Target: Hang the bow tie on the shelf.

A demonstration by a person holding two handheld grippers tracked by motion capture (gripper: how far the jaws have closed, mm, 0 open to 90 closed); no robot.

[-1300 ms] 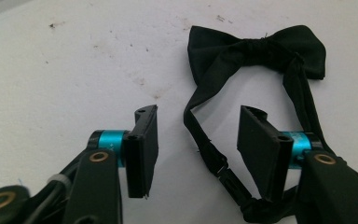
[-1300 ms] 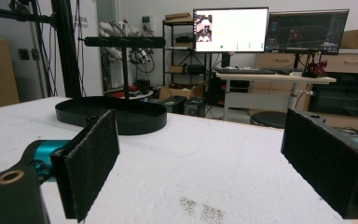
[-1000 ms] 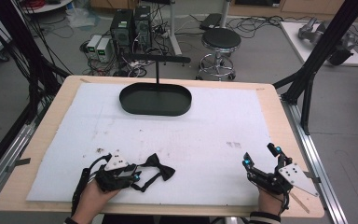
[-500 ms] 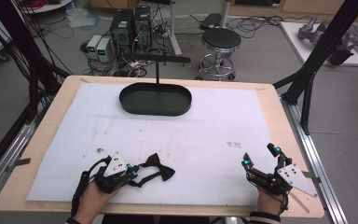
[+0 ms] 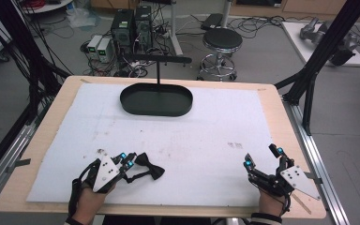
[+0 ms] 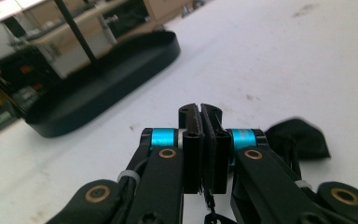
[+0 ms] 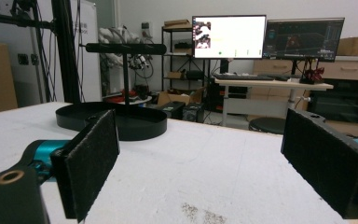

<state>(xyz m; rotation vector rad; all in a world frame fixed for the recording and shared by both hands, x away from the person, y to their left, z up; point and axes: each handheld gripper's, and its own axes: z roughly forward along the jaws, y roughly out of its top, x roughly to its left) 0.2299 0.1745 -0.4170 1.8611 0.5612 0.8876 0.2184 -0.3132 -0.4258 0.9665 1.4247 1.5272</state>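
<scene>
Left gripper [image 5: 127, 162] down at the near-left of the white mat [image 5: 206, 136], jaws pressed together and pinching the thin strap of a black bow tie [image 5: 146, 165]. Bow part lying flat on the mat just right of the jaw tips, strap looping back under the gripper. Same thing from the left gripper view: jaws [image 6: 201, 140] clamped tight with a bit of black strap poking out below, and a lump of the black bow tie [image 6: 298, 140] off to the right on the mat.

Right gripper [image 5: 263, 157] over at the near-right corner, resting low by the mat edge, jaws spread wide with nothing between. Right gripper view backs that up: two fuzzy black pads [image 7: 91, 163] well apart, just bare mat in the gap.

Far side of the table [image 5: 51, 117]: black oval tray [image 5: 156, 99] with an upright post and a horizontal bar on top [image 5: 159, 59]. Stool [image 5: 221, 41] and a couple of computer towers [image 5: 131, 26] on the floor behind the table.
</scene>
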